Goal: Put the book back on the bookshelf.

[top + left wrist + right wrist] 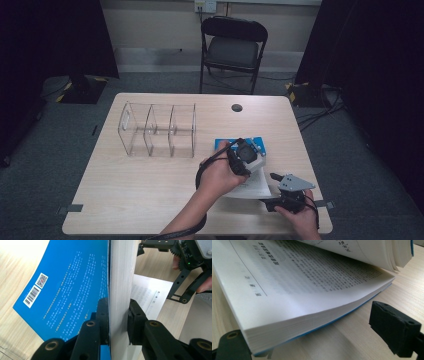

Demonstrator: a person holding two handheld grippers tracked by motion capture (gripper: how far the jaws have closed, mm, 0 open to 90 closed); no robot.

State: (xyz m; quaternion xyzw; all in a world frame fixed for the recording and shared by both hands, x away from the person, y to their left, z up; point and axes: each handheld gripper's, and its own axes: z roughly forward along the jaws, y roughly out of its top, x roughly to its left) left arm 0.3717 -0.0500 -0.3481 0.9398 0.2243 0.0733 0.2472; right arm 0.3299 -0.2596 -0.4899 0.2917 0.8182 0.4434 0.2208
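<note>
While a person's two forearms reach in from the near edge of a pale wooden table (150, 185), a thick paperback book with a bright blue cover (256, 145) lies open on the right half of that table; its white printed pages (287, 285) face up toward the person, and the blue cover with a barcode and small white text (67, 290) is raised on the far side.

The left gripper (118, 320), held in the left hand (220, 175), is pinching a thick block of the book's pages (121, 290); in the left gripper view its two black jaws press against either side of the white page edges, with the blue cover to the left of the block.

The right gripper (287, 192), held in the right hand (300, 217) near the table's front right corner, sits just beside the lower right edge of the open pages; in the right gripper view its jaws are spread wide, one black pad (394, 330) hovering over bare wood apart from the book's corner, gripping nothing.

A clear plastic organiser with three upright compartments (157, 130) stands on the left half of the table, well apart from the book; a black folding chair (232, 47) stands beyond the far edge.
</note>
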